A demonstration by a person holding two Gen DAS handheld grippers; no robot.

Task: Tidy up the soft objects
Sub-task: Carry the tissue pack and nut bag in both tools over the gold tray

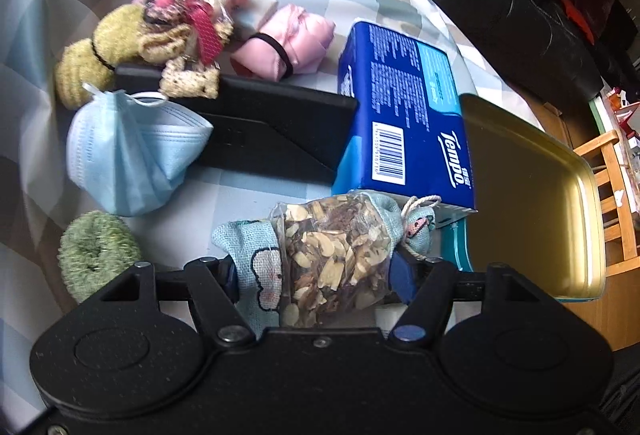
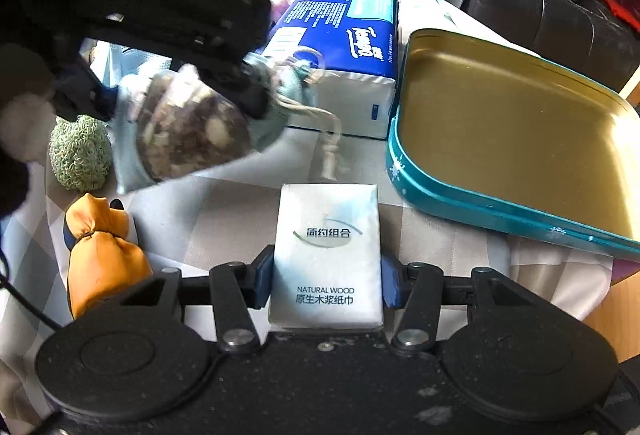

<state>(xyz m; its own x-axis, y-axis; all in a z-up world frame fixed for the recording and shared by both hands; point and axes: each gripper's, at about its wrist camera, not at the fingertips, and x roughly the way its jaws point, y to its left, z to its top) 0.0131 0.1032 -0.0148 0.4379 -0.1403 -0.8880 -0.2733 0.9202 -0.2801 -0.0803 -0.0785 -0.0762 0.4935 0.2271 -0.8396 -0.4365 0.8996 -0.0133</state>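
Left wrist view: the left gripper, low in the frame's centre, is clamped on a sachet of dried chips, with a blue face mask at centre left, a blue tissue pack at centre right and a gold-lined tin tray at far right. Right wrist view: the right gripper, at lower centre, is clamped on a white tissue packet; the sachet hangs blurred at upper left, the tray lies at right, and an orange pouch sits at lower left.

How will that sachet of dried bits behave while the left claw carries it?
The sachet probably sags and shifts: loose chips fill a soft clear pouch bulging between the left claw fingers. Likely light. Its drawstring dangles and could snag.
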